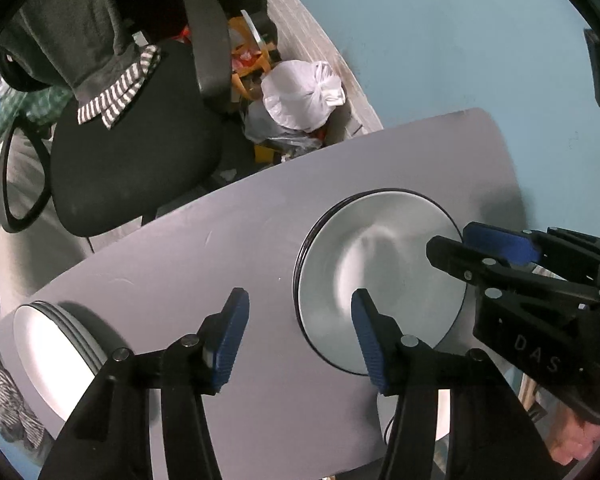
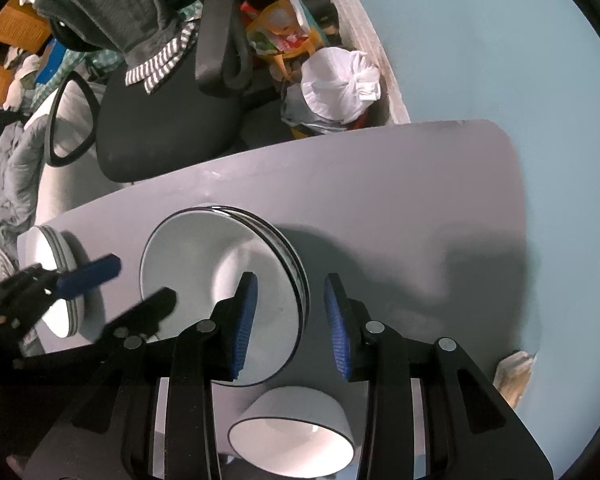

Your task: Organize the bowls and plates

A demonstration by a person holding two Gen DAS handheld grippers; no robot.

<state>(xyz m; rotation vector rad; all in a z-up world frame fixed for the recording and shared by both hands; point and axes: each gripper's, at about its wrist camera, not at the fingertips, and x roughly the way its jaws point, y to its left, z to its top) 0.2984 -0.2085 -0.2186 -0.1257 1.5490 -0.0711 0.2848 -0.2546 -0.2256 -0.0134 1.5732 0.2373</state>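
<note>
Grey table top (image 2: 400, 184) before pale blue wall. Stack of white black-rimmed plates (image 2: 220, 292) lay in middle. Left gripper (image 1: 300, 336) wide, empty, at stack's left rim. Right gripper (image 2: 290, 324) partly open, empty, straddling right rim. White bowl (image 2: 292, 436) just below stack, nearer right gripper.

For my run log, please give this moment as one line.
left gripper: open, empty | right gripper: open, empty | plate stack: on table | bowl: near edge

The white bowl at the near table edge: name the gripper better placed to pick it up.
Right, probably. The white bowl lies directly below the open right gripper; the left gripper hovers further left, toward the side plate stack.
</note>
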